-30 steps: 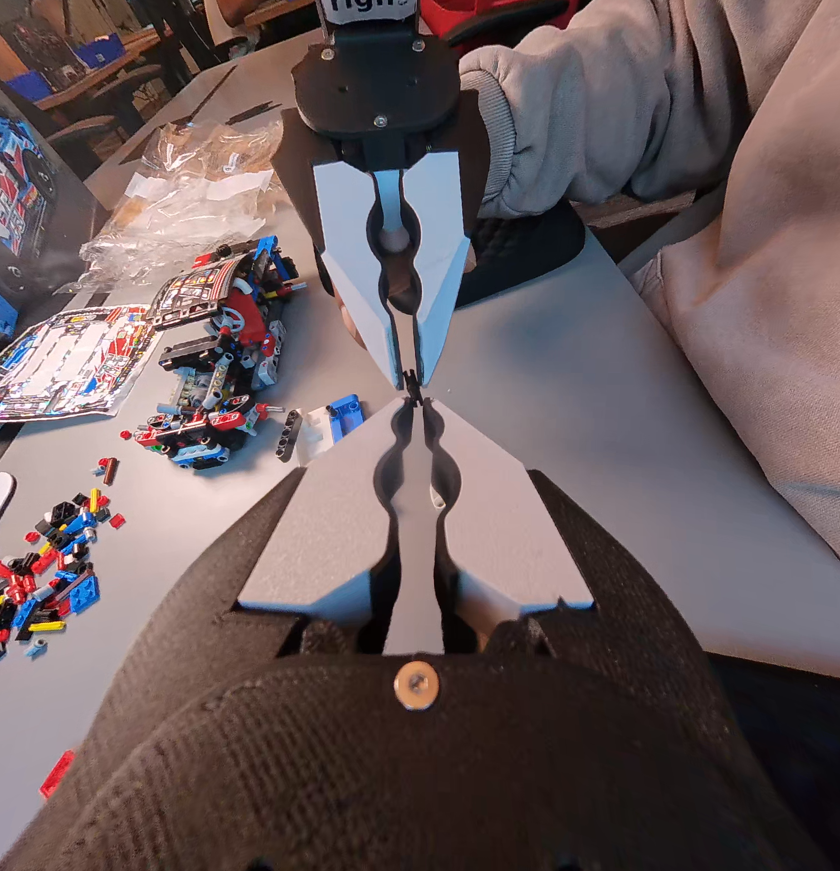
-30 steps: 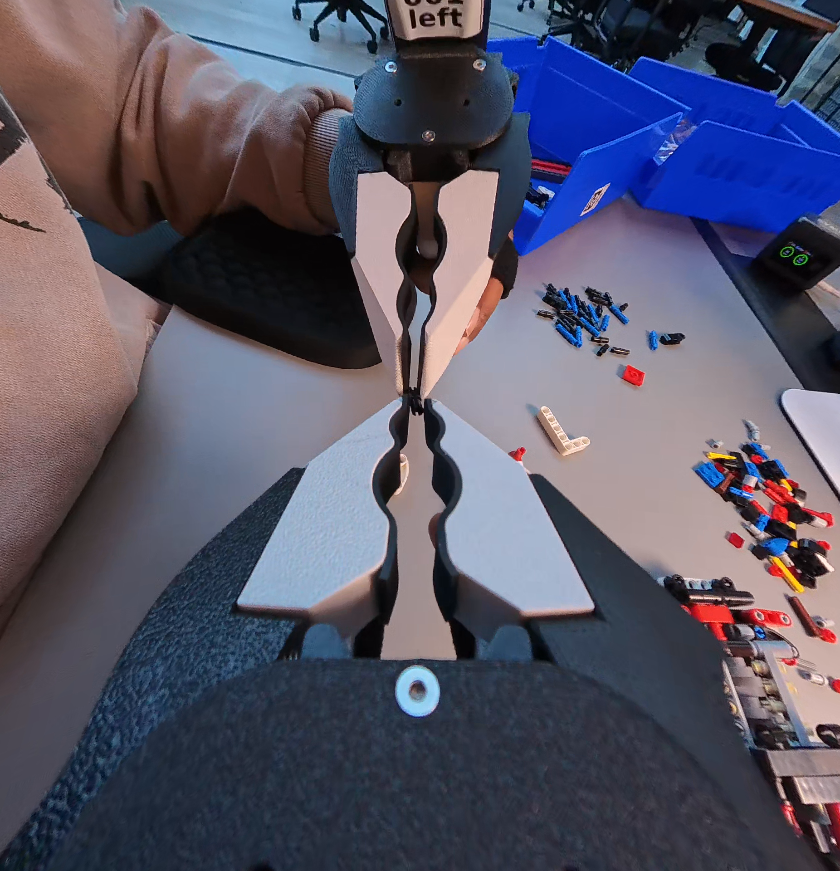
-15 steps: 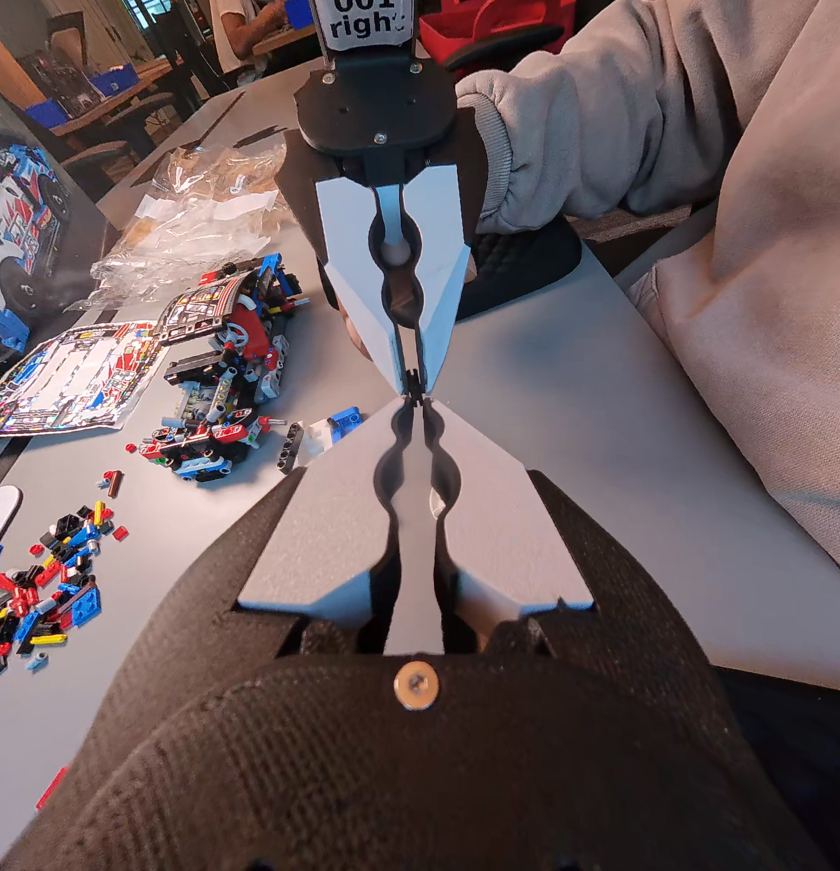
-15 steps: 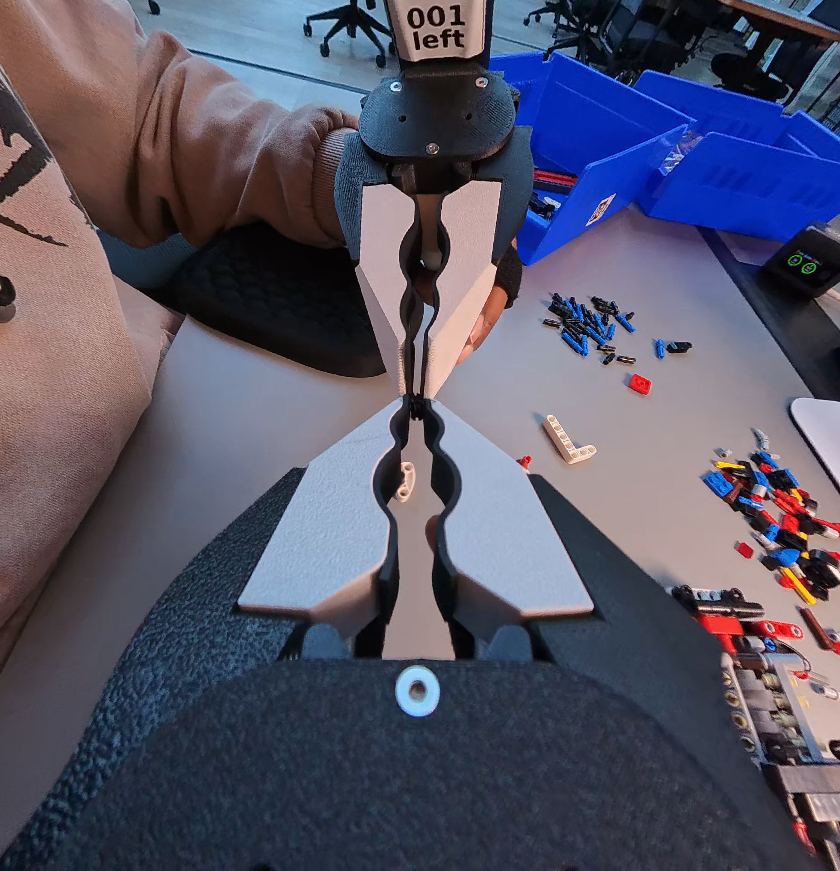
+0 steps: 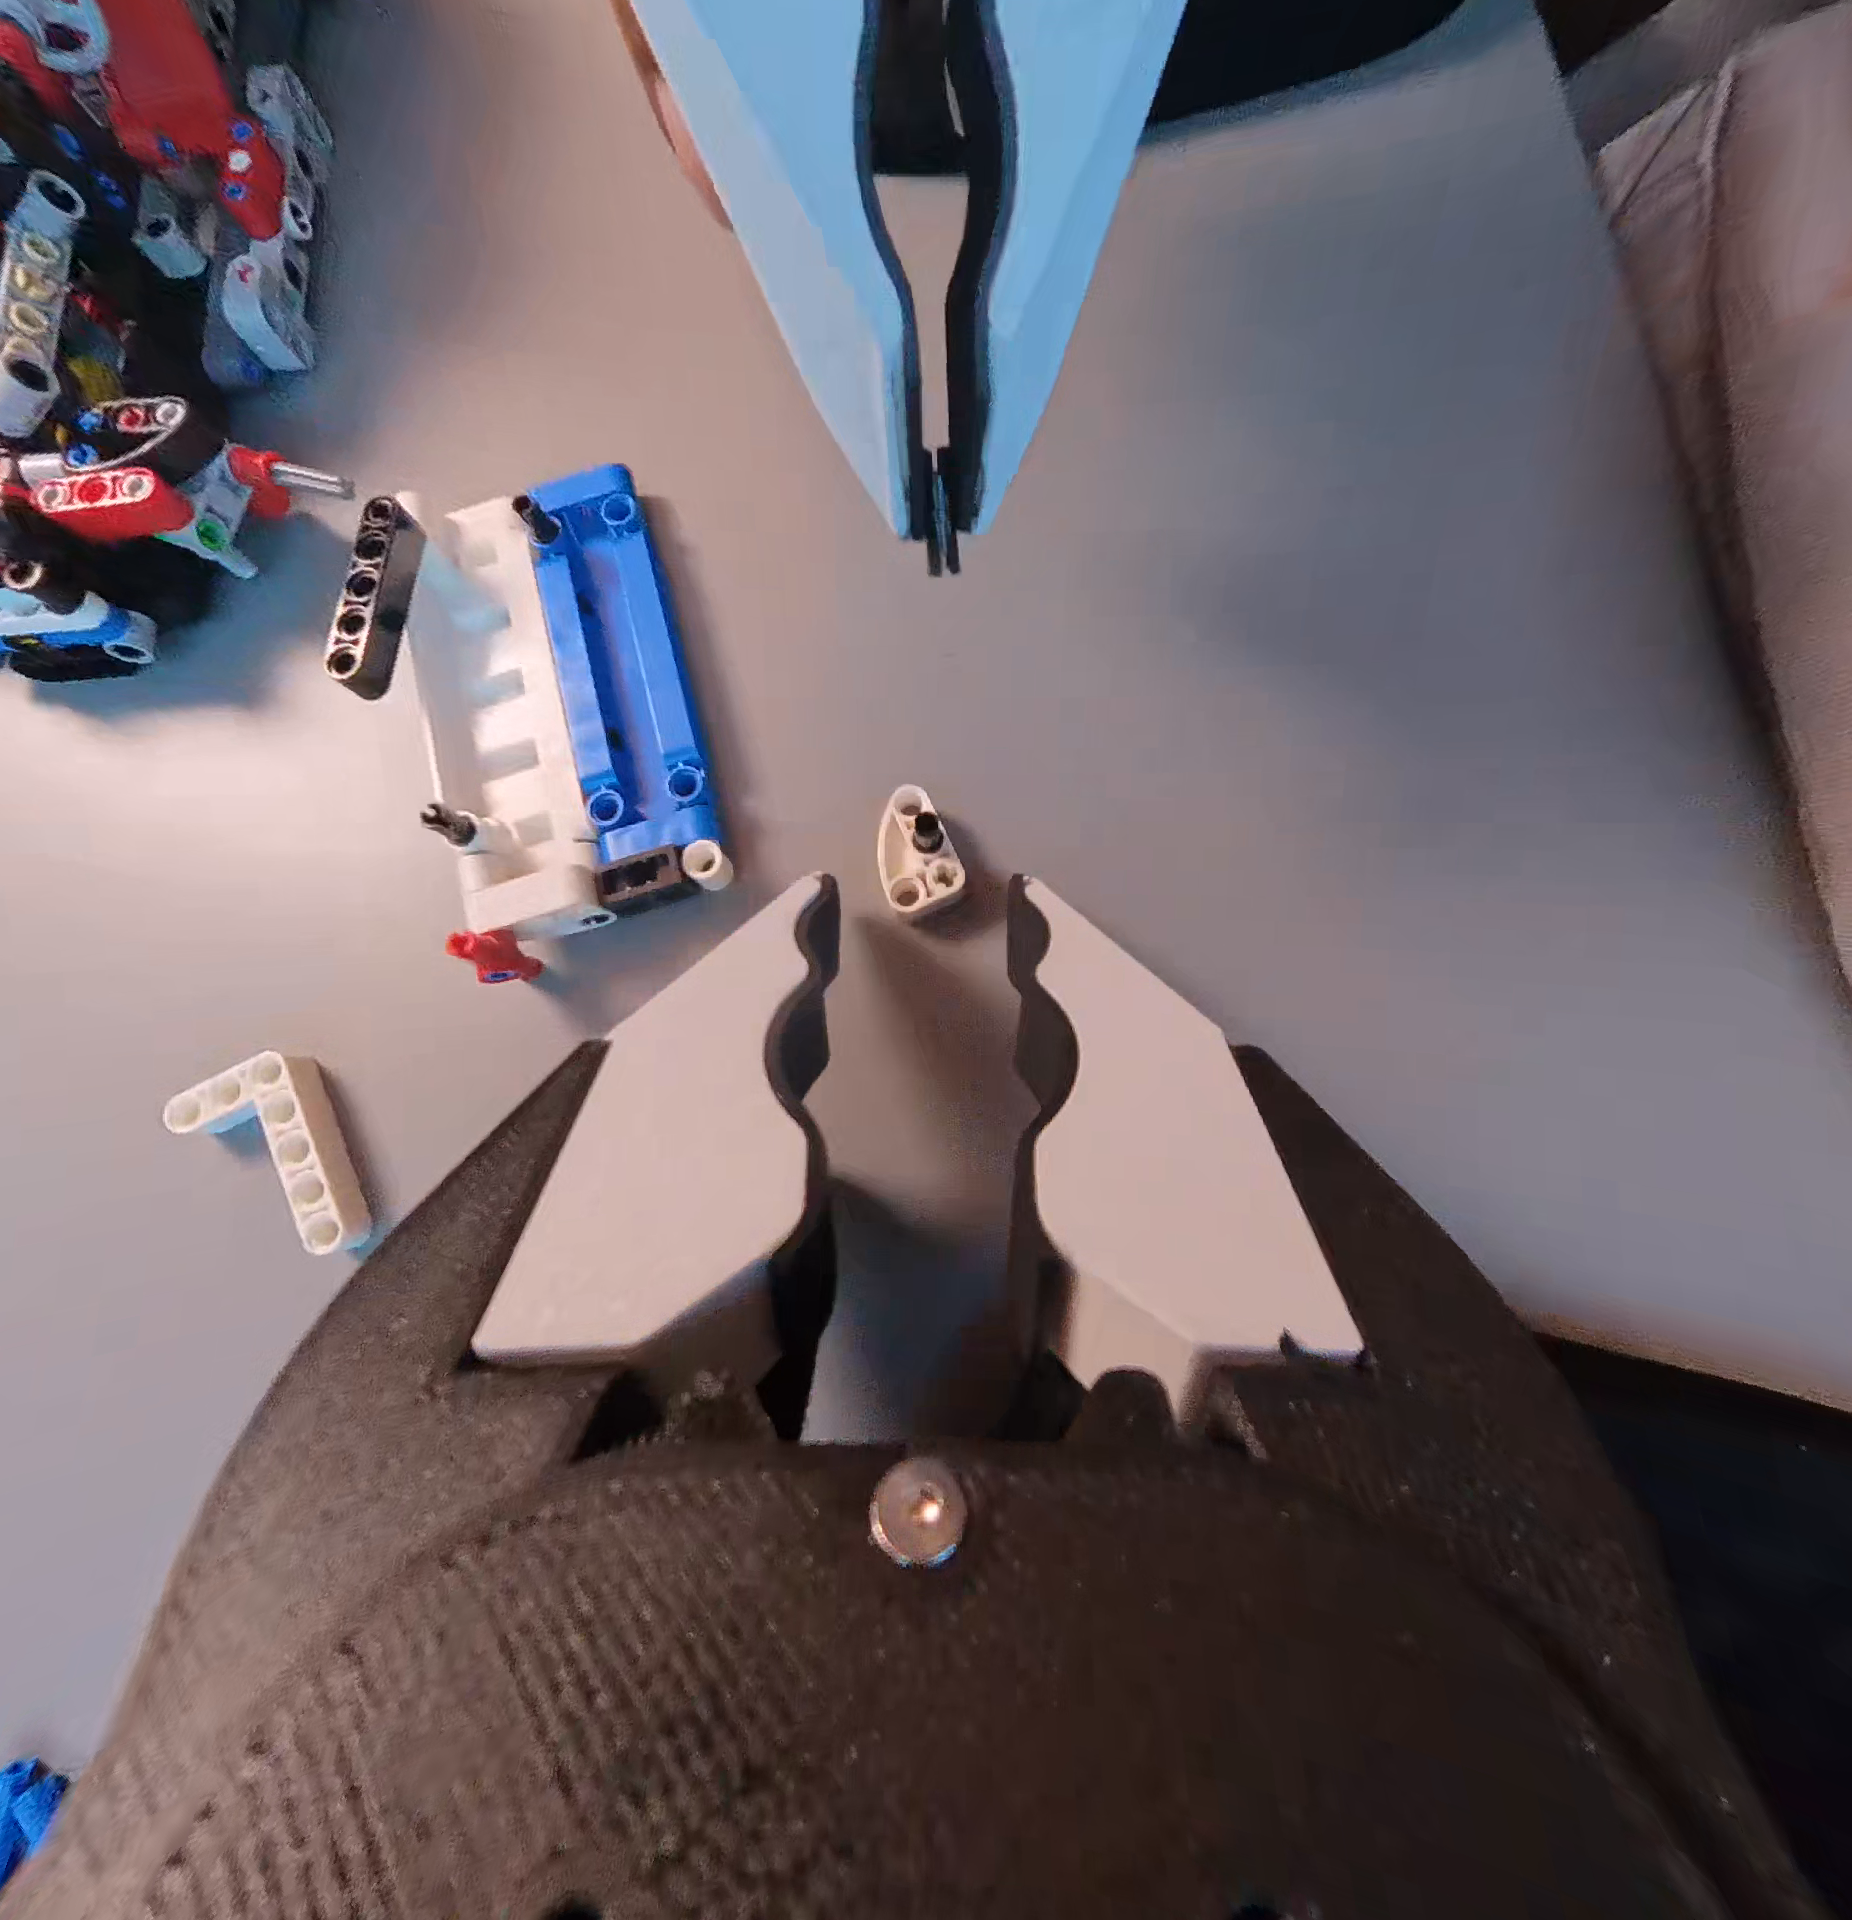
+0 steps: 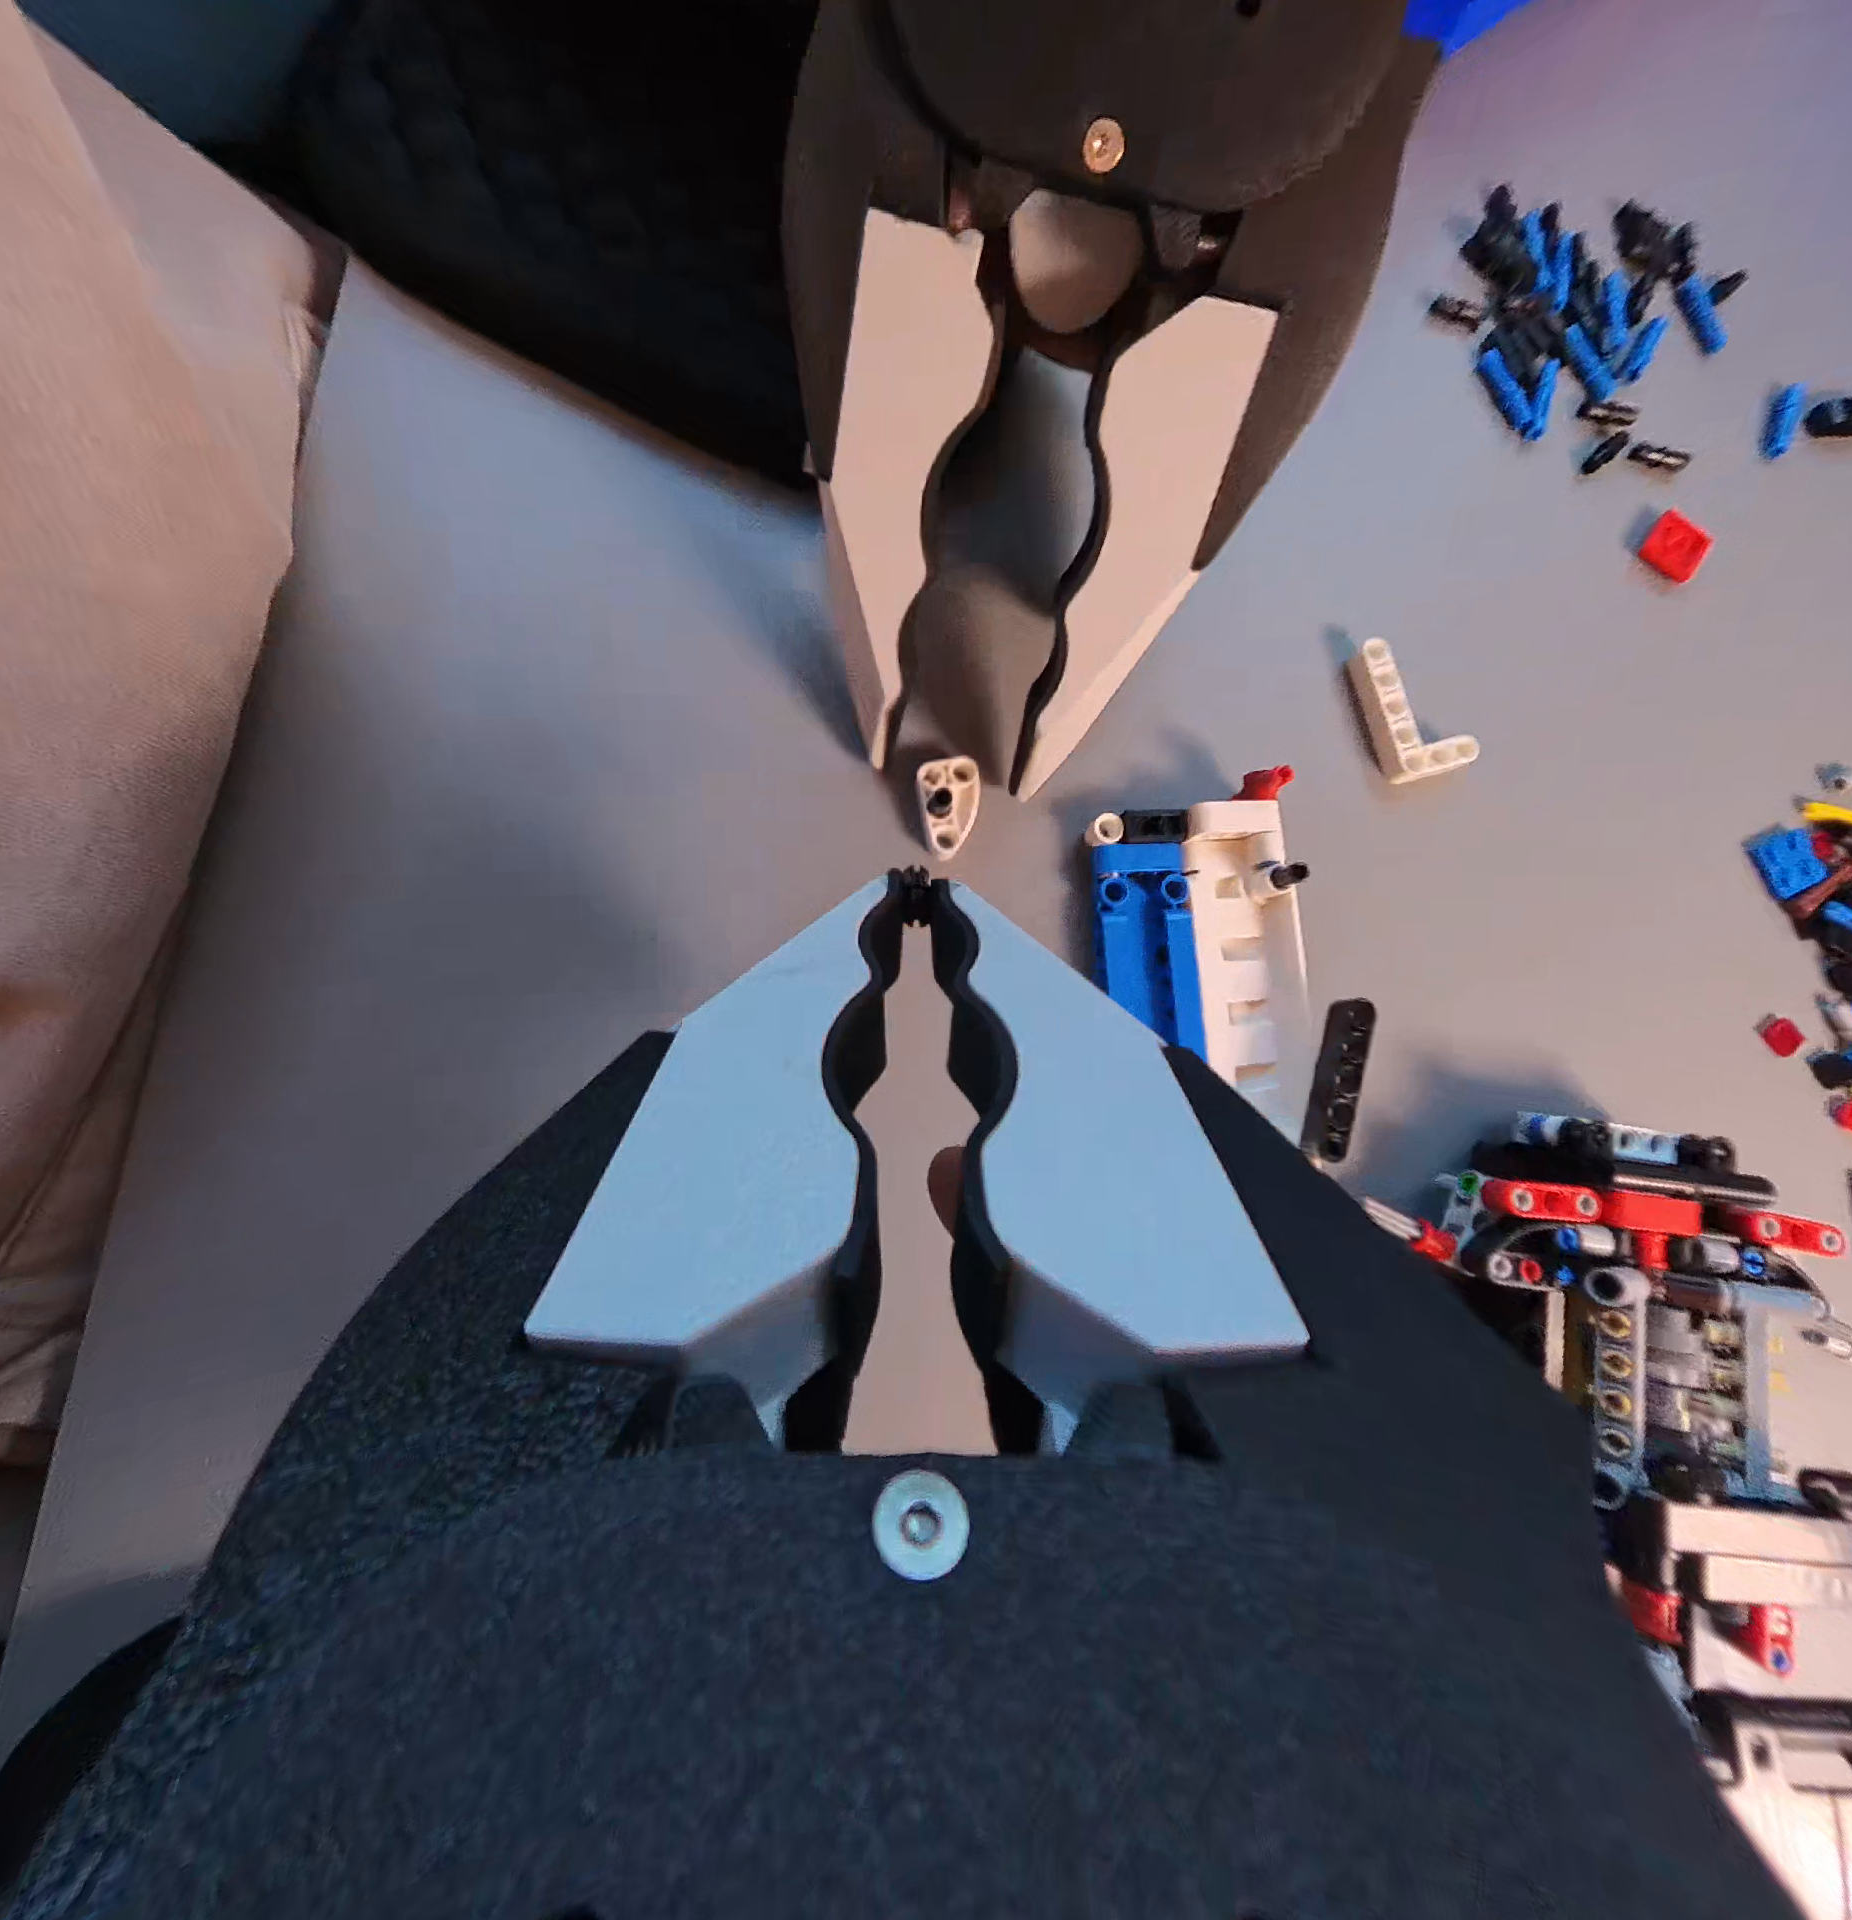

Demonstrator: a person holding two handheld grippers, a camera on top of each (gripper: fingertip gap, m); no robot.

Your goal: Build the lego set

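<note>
- Grey counter, strewn with loose Lego parts; part-built car at one side.
- Left claw: spread, empty, straddling a small white connector that carries a black pin.
- Right claw: pinching a black pin.
- Likely next: steady the connector, then insert the pin.

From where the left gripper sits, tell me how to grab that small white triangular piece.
The small white triangular piece lies flat with a black pin standing in it. Come straight down with the left gripper, open, and pinch its two side edges, clear of the pin.
</note>
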